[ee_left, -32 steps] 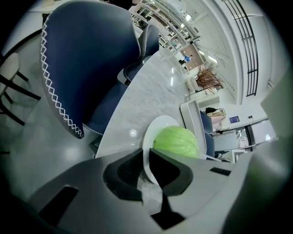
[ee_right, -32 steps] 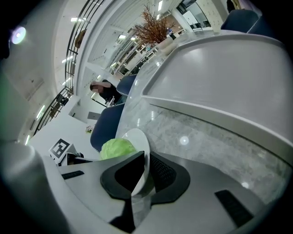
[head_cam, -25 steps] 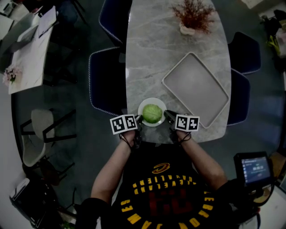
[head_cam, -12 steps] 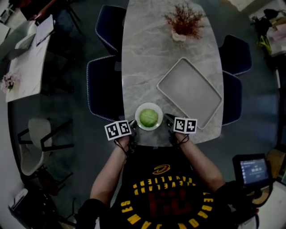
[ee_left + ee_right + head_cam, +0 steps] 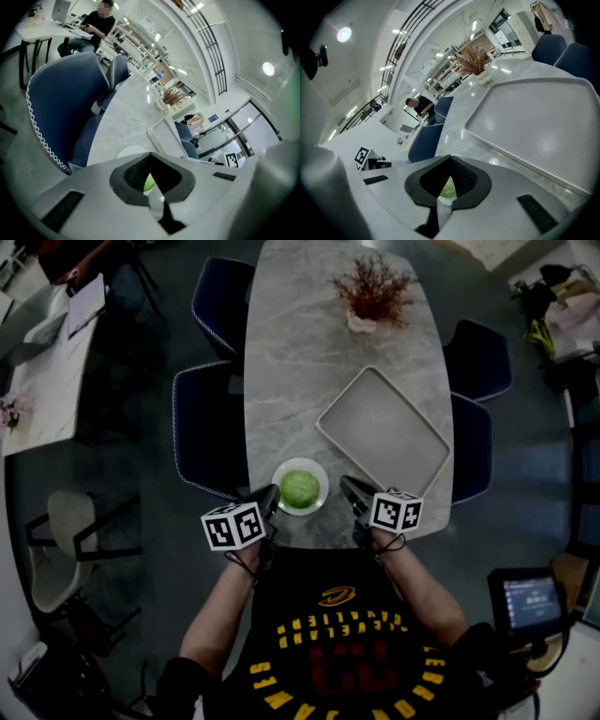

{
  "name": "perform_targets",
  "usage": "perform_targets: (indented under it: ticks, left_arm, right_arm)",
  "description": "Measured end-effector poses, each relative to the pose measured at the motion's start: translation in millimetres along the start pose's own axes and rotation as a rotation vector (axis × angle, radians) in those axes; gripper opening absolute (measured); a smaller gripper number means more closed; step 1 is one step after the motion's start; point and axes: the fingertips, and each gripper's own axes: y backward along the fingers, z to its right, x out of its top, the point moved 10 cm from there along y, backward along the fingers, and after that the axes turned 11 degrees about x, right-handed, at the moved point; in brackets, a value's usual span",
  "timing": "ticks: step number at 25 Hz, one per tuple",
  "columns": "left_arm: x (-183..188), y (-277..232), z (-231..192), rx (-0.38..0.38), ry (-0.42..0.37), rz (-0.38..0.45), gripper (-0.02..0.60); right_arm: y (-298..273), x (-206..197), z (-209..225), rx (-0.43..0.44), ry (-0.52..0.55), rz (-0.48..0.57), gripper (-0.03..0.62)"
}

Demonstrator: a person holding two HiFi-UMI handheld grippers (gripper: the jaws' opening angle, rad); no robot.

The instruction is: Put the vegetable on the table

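Both my grippers, left (image 5: pixel 265 495) & right (image 5: pixel 349 487), have backed off the round white plate (image 5: pixel 321 474); jaws closed, holding nothing. Round green leafy vegetable (image 5: pixel 299 489) sits on the plate at the near edge of the grey marble table (image 5: pixel 291 381). Placement looks done.

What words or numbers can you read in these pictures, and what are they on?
Nothing reads clearly.
Yellow letters on the person's black shirt: upside down and too blurred to read.
Small screen: print too small to read.
Blue wall sign: too small to read.
Left marker cube and right marker cube: only black-and-white squares, no words.
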Motion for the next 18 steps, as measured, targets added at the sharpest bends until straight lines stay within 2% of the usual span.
perform_targets:
  ticks: [9, 12, 18]
  left_arm:
    - [1.2, 42.7, 72.5, -0.034, -0.122, 0.184, 0.000]
    - [-5.7, 56.8, 106.2, -0.068, -0.174, 0.251, 0.000]
    - [-18.3, 81.7, 171.5, -0.144, -0.335, 0.386, 0.000]
  right_arm:
    - [28.5, 32.5, -63.2, 0.167, 0.154, 0.085, 0.005]
    - [54.5, 40.0, -80.7, 0.184, 0.252, 0.117, 0.005]
    - [104.5, 46.1, -108.6, 0.212, 0.468, 0.188, 0.005]
